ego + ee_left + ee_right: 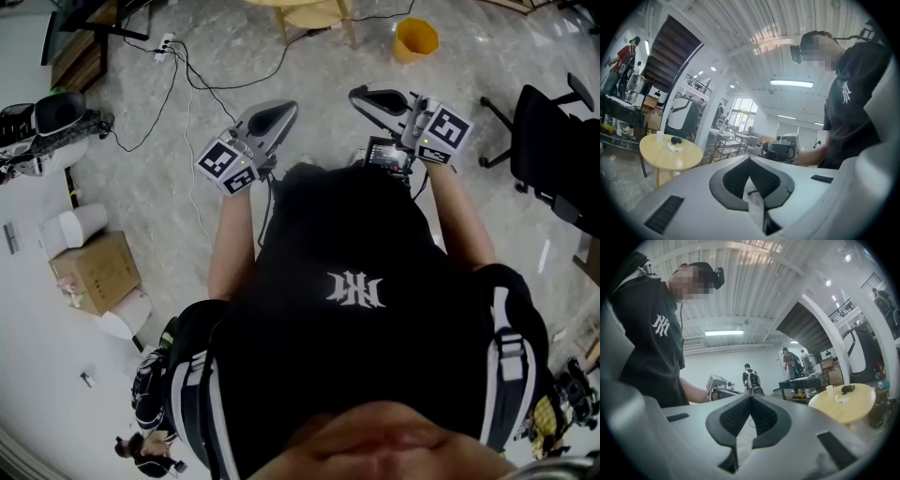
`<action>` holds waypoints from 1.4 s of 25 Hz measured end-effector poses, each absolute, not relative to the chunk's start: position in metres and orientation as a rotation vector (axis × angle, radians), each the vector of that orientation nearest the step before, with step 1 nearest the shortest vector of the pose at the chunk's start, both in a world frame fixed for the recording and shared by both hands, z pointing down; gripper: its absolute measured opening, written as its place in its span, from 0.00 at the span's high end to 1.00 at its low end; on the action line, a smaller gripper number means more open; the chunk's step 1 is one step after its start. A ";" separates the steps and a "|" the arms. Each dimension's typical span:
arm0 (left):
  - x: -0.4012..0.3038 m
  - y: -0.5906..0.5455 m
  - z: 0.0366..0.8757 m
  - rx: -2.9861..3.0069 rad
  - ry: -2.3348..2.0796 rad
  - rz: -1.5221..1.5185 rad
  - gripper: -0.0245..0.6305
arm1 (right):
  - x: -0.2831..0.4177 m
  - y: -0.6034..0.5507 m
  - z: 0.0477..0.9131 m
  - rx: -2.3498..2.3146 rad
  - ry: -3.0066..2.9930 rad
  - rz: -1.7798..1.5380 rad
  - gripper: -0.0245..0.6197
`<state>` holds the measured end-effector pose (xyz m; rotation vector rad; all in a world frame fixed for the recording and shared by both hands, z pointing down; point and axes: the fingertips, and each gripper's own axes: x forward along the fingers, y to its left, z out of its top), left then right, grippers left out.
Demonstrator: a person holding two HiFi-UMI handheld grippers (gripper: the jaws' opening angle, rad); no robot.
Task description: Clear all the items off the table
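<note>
the person is holding both tools out in front of the body, above a marbled grey floor [323, 70]. the left claw [750, 160] is showing its two jaws pressed together at the tips with nothing between the pads: it is closed and empty. the right claw [751, 397] is showing the same condition, with jaws meeting at the tips, closed and gripping nothing. in the head view the two claws are pointing away from the body and slightly toward each other, well apart from the bench [843, 409]

the bench is a round, light wooden one, and it is standing on the floor ahead of the person; only its near edge is showing at the top of the head view. in the right gripper view it is appearing to the right of the jaws, in the left gripper view to the left. three items are resting on its top: a white cup [829, 390] standing upright, a small dark object [847, 389] near it, and a small white object [841, 400] lying nearer the bench edge. what the dark and white objects are cannot be told

a yellow bucket [415, 39] is standing on the floor to the right of the bench. a black office chair [553, 159] is standing at the right, a cardboard box [94, 272] is sitting at the left, and cables [199, 86] are trailing across the floor. other persons [751, 379] are standing in the background of the right gripper view
</note>
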<state>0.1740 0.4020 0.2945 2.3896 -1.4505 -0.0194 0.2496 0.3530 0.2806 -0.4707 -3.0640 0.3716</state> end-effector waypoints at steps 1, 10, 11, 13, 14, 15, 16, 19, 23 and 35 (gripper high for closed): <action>0.176 0.400 0.294 2.384 -1.464 -0.017 0.94 | 0.255 0.351 0.281 -0.478 -3.064 0.378 0.96; 0.175 0.390 0.303 2.342 -1.486 -0.010 0.94 | 0.269 0.328 0.291 -0.461 -3.065 0.467 0.96; 0.172 0.387 0.304 2.342 -1.482 -0.012 0.94 | 0.266 0.325 0.291 -0.454 -3.067 0.472 0.96; 0.163 0.380 0.305 2.346 -1.471 -0.023 0.94 | 0.259 0.320 0.291 -0.439 -3.063 0.472 0.96; 0.158 0.377 0.307 2.348 -1.464 -0.029 0.94 | 0.254 0.318 0.292 -0.432 -3.058 0.471 0.96; 0.152 0.374 0.308 2.349 -1.458 -0.035 0.94 | 0.250 0.316 0.293 -0.423 -3.051 0.469 0.96; 0.145 0.370 0.311 2.348 -1.453 -0.042 0.94 | 0.245 0.312 0.294 -0.413 -3.045 0.469 0.96; 0.116 0.346 0.316 2.355 -1.445 -0.082 0.94 | 0.223 0.292 0.296 -0.374 -3.031 0.463 0.96; 0.066 0.311 0.316 2.374 -1.444 -0.147 0.94 | 0.181 0.265 0.296 -0.350 -3.013 0.469 0.96; -0.107 0.242 0.322 2.393 -1.409 -0.199 0.94 | -0.003 0.199 0.277 -0.324 -2.946 0.385 0.96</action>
